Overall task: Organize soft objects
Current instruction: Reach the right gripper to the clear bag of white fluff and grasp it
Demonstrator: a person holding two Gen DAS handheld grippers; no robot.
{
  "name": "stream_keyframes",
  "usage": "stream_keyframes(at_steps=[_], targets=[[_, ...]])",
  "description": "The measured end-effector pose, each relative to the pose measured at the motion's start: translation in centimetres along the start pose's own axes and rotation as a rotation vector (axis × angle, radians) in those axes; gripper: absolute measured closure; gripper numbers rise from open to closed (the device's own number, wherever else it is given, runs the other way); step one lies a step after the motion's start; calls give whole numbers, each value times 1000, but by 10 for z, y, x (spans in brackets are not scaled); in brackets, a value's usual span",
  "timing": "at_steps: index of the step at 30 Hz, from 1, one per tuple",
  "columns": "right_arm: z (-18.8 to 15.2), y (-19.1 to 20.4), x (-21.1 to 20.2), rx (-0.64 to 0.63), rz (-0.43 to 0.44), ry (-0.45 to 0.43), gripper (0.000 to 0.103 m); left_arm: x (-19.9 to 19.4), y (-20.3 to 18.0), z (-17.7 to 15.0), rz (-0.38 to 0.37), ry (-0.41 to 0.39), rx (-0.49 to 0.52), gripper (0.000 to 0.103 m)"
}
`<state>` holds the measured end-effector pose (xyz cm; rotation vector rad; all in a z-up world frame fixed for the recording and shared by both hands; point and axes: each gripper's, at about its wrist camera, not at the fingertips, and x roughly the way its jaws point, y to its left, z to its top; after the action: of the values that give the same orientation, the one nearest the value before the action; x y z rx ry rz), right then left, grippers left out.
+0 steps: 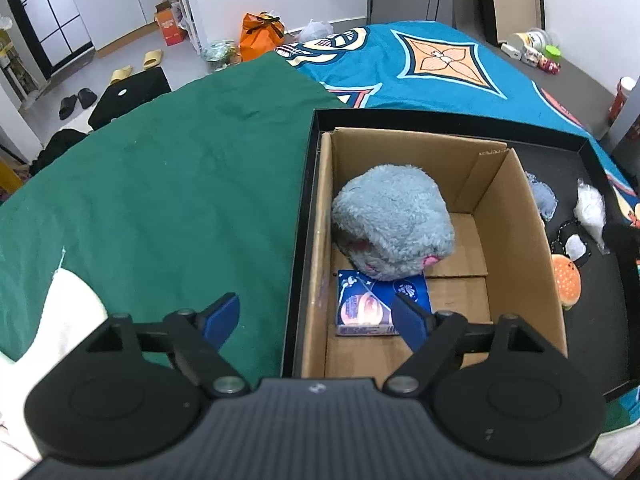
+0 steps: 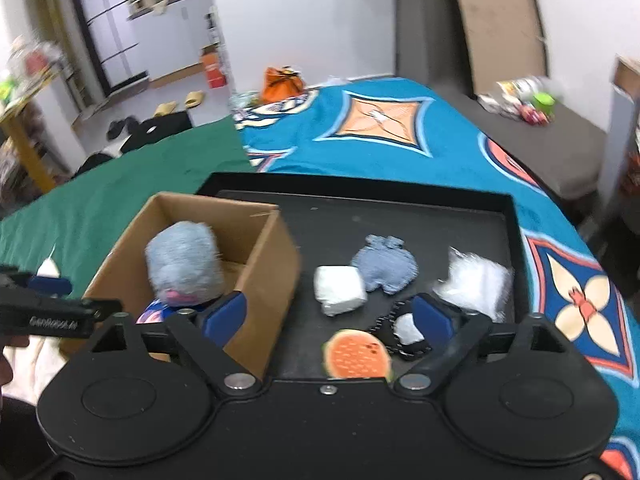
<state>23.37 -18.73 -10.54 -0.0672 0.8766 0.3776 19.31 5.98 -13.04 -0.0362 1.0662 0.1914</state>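
A cardboard box (image 1: 516, 216) (image 2: 264, 276) stands in the left of a black tray (image 1: 600, 344) (image 2: 400, 208). In it lie a fluffy grey-blue plush (image 1: 394, 222) (image 2: 184, 268) and a blue tissue pack (image 1: 368, 308). On the tray beside the box lie a white soft pack (image 2: 339, 290), a blue denim plush (image 2: 384, 268), a clear stuffing bag (image 2: 476, 280), a black-white pouch (image 2: 404, 330) and a burger plush (image 2: 356, 354) (image 1: 566, 282). My left gripper (image 1: 316, 320) is open over the box's near left wall. My right gripper (image 2: 330, 316) is open above the burger plush.
The tray sits on a bed with a green cloth (image 1: 160, 184) and a teal patterned cover (image 2: 400, 140). A white cloth (image 1: 64, 320) lies at the near left. Bottles and jars (image 2: 520, 100) stand on a grey ledge at the far right.
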Motion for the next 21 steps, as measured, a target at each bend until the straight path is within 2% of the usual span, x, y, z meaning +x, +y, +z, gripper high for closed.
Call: stream_keyframes(at_steps=[3,12,18,21], targets=[[-1,-19,5,42,-31,0,7,2,-4,3,5,6,13,20],[7,-63,19,118,-91,-29,7,2,-22,17,49,-1,62,20],[-1,-90,32,173,-114,-66,20,6,-34,25,82,4,117,20],[-8,-102,43,216,-117,-52,28,11,-38,27,97,16,134,20]])
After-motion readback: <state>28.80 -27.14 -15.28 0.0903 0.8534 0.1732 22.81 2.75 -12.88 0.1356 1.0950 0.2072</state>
